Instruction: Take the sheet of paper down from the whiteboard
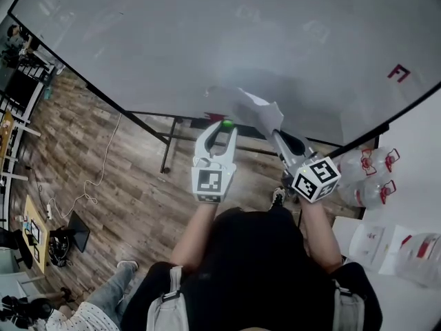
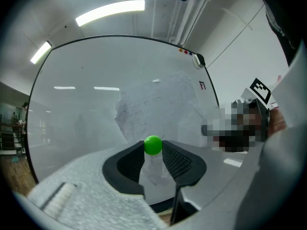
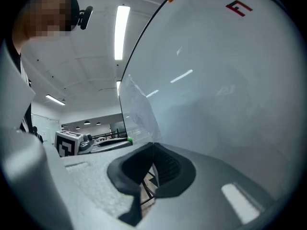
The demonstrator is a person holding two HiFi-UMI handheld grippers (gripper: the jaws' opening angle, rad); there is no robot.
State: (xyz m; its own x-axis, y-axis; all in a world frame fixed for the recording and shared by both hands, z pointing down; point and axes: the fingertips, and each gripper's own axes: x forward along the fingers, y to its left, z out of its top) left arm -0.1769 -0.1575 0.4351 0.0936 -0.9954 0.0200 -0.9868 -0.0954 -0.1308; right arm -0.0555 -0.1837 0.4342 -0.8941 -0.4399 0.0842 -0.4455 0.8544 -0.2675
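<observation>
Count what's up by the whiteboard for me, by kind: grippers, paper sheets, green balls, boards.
grippers: 2, the left gripper and the right gripper
sheet of paper: 1
green ball: 1
whiteboard: 1
total: 5

Glossy board, matt paper
The whiteboard [image 1: 207, 33] is mirroring ceiling lights [image 2: 110, 12]; the sheet of paper [image 1: 255, 109] is showing creases.

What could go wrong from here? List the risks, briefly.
1. The green ball sits only at the very tips of the left gripper. Being round, it could squirt out and drop.
2. The right gripper pinches the crumpled sheet of paper by one edge, so a hard tug might tear it.
</observation>
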